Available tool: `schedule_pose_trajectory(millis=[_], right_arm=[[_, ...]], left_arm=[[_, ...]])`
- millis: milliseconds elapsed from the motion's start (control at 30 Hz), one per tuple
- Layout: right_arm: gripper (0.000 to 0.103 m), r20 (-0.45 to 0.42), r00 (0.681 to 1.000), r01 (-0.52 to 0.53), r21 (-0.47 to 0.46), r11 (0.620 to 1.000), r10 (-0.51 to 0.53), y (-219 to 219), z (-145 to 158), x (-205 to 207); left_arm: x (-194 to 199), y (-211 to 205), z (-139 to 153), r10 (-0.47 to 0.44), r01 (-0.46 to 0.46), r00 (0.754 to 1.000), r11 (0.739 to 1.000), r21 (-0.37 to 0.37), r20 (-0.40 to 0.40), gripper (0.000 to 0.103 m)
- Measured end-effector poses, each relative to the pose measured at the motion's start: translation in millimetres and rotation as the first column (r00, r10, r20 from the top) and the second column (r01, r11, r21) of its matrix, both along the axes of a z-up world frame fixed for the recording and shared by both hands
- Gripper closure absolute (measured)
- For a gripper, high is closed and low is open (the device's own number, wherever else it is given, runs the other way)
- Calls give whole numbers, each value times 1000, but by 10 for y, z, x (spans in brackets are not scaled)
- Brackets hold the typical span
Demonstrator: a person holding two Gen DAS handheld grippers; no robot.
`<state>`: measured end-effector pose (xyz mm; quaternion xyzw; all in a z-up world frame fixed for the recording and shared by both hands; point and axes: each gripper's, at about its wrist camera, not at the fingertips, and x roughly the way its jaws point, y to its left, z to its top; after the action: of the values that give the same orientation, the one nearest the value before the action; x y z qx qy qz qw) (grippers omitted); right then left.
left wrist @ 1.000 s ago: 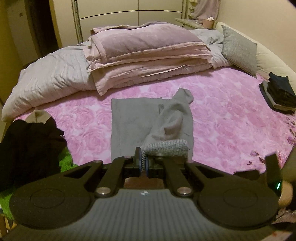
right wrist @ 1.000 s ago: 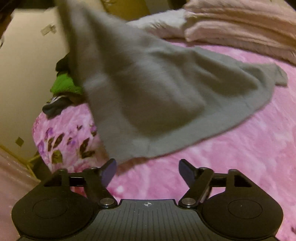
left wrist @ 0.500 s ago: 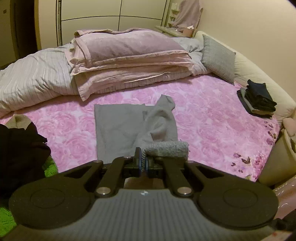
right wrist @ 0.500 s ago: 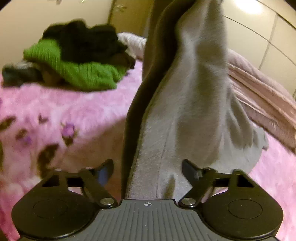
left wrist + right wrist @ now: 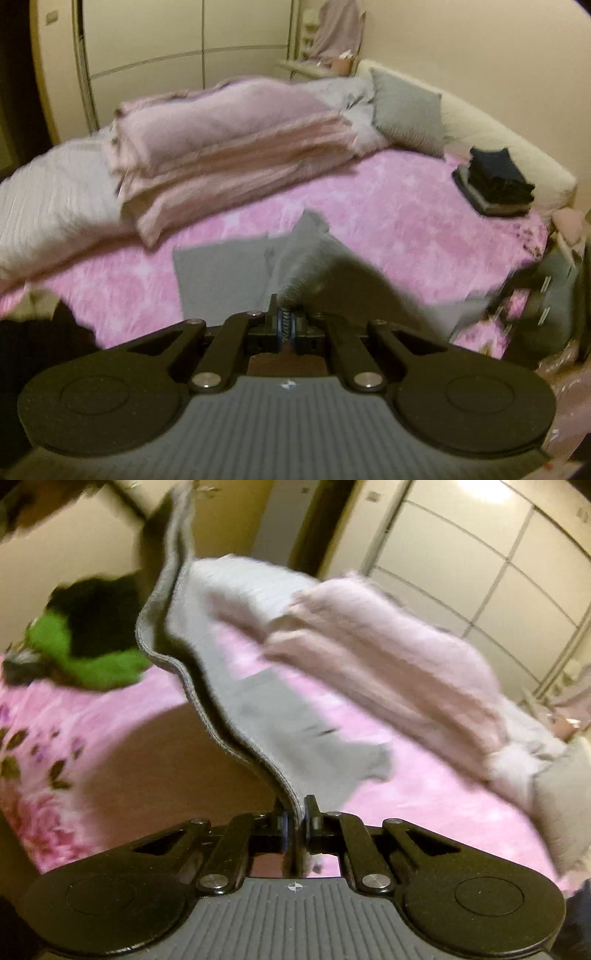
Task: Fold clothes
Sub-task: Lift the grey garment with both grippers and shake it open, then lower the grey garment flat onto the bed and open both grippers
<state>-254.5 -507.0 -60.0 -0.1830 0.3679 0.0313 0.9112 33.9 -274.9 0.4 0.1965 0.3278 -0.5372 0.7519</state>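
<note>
pink bed (image 5: 424, 206), both tools gripping grey garment (image 5: 221, 273)

Garment (image 5: 258, 716): top end cut off by the right wrist view's upper edge; its type cannot be told.
Clothes heap (image 5: 92, 642): blurred, partly hidden behind the garment.
Folded stack (image 5: 496, 181): too small to count items.
Bedding (image 5: 229, 147): motion-blurred.

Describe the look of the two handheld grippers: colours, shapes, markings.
Both match. The left gripper and right gripper each have a grey ribbed body with a small round white mark, two black round side lobes, black link arms with silver pivot screws, and black fingers with blue pads. No cables or sleeves show.
</note>
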Motion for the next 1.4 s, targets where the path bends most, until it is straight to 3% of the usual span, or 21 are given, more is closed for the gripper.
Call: schedule_pose_trajectory(millis=[133, 367, 533, 633, 700, 800, 900, 1000, 1133, 1267, 1400], right_arm=[[99, 69, 997, -34, -37, 999, 36, -882, 894, 581], [99, 194, 973, -106, -126, 986, 129, -1976, 1894, 2031], [99, 354, 918, -111, -205, 973, 179, -2353, 2796, 2260], [99, 426, 883, -100, -239, 966, 197, -2377, 3176, 2028], [99, 452, 868, -91, -263, 960, 206, -2356, 3261, 1716], [99, 455, 866, -87, -267, 960, 206, -2281, 3138, 1133], [99, 412, 894, -85, -233, 969, 178, -2131, 2725, 449], [99, 312, 944, -72, -131, 989, 110, -1972, 1985, -238], [99, 74, 994, -78, -49, 996, 82, -1798, 900, -729], [99, -153, 982, -112, 10, 994, 113, -1682, -58, -1050], [99, -241, 950, -203, 12, 979, 200, -1592, -437, -1340]], left_arm=[[15, -612, 389, -19, 24, 998, 997, -67, 63, 101], [395, -1695, 1129, 106, -71, 979, 979, -193, 176, 101], [515, -2013, 1889, 184, -95, 942, 948, -303, 280, 101], [370, -1977, 2271, 199, -74, 923, 932, -355, 330, 101], [151, -1862, 2371, 189, -45, 915, 926, -376, 356, 101], [-305, -1573, 2232, 151, 4, 917, 922, -387, 369, 101], [-806, -1167, 1730, 94, 36, 942, 925, -377, 321, 101], [-1269, -784, 979, 42, 36, 972, 945, -325, 230, 101], [-1728, -380, -312, 53, -51, 999, 982, -182, 3, 101], [-2191, -201, -1381, 41, -41, 999, 999, 3, -30, 101], [-2500, -75, -1883, 66, -63, 997, 994, 88, -40, 101]])
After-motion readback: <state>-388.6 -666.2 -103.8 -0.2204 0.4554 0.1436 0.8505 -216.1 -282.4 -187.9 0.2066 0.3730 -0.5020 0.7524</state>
